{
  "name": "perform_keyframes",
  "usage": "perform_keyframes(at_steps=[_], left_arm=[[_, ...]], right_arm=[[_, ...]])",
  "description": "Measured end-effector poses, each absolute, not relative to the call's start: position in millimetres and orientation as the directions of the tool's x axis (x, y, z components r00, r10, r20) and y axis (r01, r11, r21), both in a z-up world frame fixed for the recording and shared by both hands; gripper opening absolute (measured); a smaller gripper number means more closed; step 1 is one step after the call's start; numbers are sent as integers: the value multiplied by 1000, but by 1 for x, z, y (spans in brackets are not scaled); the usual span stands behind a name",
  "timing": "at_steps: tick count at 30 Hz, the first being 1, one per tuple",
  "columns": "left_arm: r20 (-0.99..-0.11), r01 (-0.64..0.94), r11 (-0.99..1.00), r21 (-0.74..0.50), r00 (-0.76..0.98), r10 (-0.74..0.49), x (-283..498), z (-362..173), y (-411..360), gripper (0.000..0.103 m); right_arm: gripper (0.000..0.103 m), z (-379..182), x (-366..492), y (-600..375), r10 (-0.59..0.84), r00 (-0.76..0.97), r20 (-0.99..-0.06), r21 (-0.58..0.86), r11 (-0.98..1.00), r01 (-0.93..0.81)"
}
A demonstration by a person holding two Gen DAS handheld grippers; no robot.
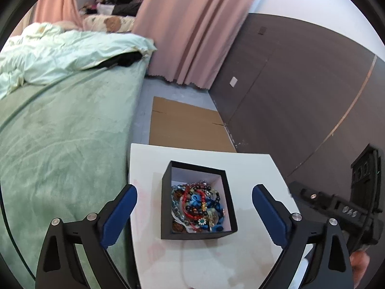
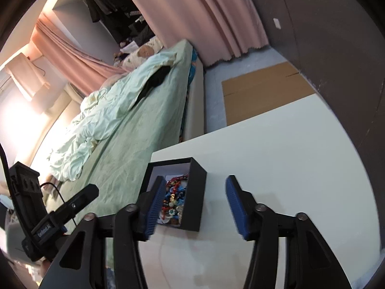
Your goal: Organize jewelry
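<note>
- Left wrist view: blue-padded left tongs (image 1: 194, 213) fill the bottom of the frame, spread wide apart with nothing clamped; the black box (image 1: 197, 200) sits in the gap between them, at the lower centre, and the pads do not touch it
- Inside that open box lies the jewelry (image 1: 197, 207), a tangled heap of red, blue and dark beads, a chain and a small flower charm, all in one pile
- Under the box is the white desk (image 1: 252, 168); the green bed (image 1: 62, 130) takes up the left of the frame, flat cardboard (image 1: 185, 125) lies on the floor above the desk, and pink curtains (image 1: 192, 29) hang at the top
- At the right edge the other gripper body shows pale lettering, too blurred to read
- Right wrist view: right tongs (image 2: 192, 203) stand apart at the bottom centre, holding nothing; one pad overlaps the box's open top in the picture, the other stands over bare desk to the right of the box
- At lower left the other device carries a white label that seems to begin "Gen", the rest unclear
- Progress, as I judge it: everything appears gathered into the box and no piece lies loose on the desk, so the collecting looks done; if sorting by type is wanted, the heap is yet unsorted
</note>
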State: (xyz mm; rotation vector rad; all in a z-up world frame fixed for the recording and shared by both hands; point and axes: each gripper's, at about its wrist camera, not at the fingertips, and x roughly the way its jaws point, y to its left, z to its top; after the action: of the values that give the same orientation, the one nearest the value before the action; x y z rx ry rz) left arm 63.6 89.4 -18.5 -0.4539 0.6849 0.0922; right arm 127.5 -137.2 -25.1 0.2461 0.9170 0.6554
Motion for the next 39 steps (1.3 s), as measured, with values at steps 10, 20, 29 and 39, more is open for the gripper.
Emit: perform_keyframes(at_steps=[10,20,29,39], left_arm=[[-617,-179,954,-240,787,-8,48,-13,56,103],[-613,-146,979,-144,790,28,32,-16,36,103],[-586,-141,982,-123,809,43,13,-11,37,103],[-575,-143,985,-98,816,61,2,-10,41,103]], right_arm=[[84,-7,105,-165,567,513,-645,389,821,-418],[93,-6,86,-162,543,504,-672,312,825,-472],[93,-8,66,-164,537,492,-685,267,814,-516],[93,-10,61,-169,536,498,-682,265,816,-515]])
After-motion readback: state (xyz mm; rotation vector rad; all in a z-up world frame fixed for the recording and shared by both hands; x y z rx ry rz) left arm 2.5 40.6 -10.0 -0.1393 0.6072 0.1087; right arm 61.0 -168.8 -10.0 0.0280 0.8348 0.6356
